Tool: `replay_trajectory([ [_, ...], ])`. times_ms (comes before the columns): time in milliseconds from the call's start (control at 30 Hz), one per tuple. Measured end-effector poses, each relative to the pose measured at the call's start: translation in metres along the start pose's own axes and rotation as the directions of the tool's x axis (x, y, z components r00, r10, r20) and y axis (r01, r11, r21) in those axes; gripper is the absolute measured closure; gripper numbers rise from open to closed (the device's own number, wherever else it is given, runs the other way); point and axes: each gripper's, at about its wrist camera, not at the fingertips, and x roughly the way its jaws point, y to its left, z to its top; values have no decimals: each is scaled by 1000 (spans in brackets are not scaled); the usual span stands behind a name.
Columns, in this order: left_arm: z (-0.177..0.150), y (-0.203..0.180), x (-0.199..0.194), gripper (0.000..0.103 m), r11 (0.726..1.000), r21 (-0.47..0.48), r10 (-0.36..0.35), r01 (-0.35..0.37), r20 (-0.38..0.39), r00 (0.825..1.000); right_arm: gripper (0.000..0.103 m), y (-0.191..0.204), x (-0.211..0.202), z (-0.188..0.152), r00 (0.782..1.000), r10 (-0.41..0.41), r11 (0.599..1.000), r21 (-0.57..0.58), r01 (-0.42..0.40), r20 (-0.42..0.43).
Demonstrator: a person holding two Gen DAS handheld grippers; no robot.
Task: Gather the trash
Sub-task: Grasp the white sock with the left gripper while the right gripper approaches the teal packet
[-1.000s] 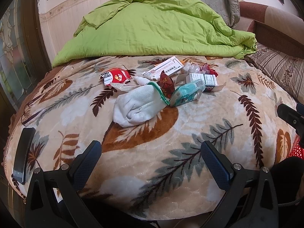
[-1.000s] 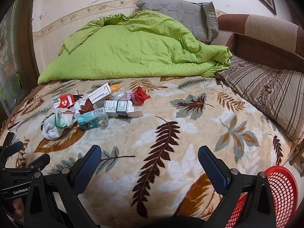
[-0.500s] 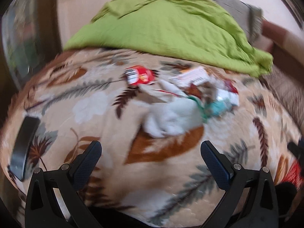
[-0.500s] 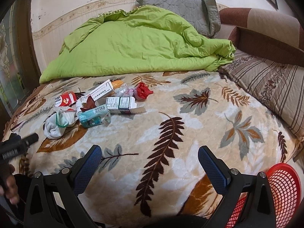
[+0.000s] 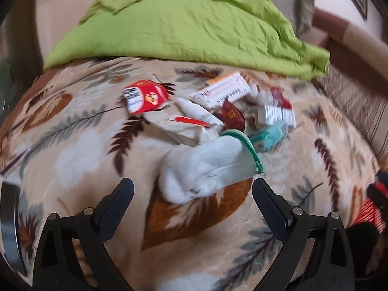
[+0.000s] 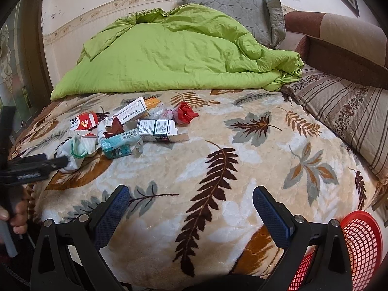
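Note:
A pile of trash lies on the leaf-patterned blanket (image 5: 80, 155): a white sock with a green cuff (image 5: 206, 167), a red carton (image 5: 144, 95), a long white box (image 5: 222, 89), a teal packet (image 5: 269, 137) and a small white box (image 5: 275, 116). My left gripper (image 5: 192, 189) is open just short of the sock, fingers either side of its toe. In the right wrist view the same pile shows the sock (image 6: 75, 150), the teal packet (image 6: 120, 143), a white box (image 6: 157, 129) and a red wrapper (image 6: 185, 112). My right gripper (image 6: 191, 201) is open over bare blanket, far from the pile.
A green quilt (image 6: 177, 53) and a grey pillow (image 6: 242, 17) cover the bed's far end. A striped cushion (image 6: 339, 111) lies on the right. A red mesh basket (image 6: 359, 249) stands at the lower right. A dark flat object (image 5: 9, 218) lies at the blanket's left edge.
My left gripper has moved forward and closer to the sock, which now fills the space ahead of its fingers. The right gripper has edged forward slightly. Both stay open.

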Motion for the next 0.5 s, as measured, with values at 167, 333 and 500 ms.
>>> replay_trajectory([
  [167, 4, 8, 41, 47, 998, -45, 40, -46, -132, 990, 0, 1, 3, 1, 1000, 17, 1000, 0, -17, -12],
  [333, 3, 12, 35, 60, 996, -71, 39, -45, -87, 995, 1, 11, 14, 13, 990, 131, 991, 4, -131, -43],
  [500, 4, 14, 16, 64, 994, -99, 51, -50, 16, 999, 13, 37, 49, 41, 948, 291, 954, 113, -277, -132],
])
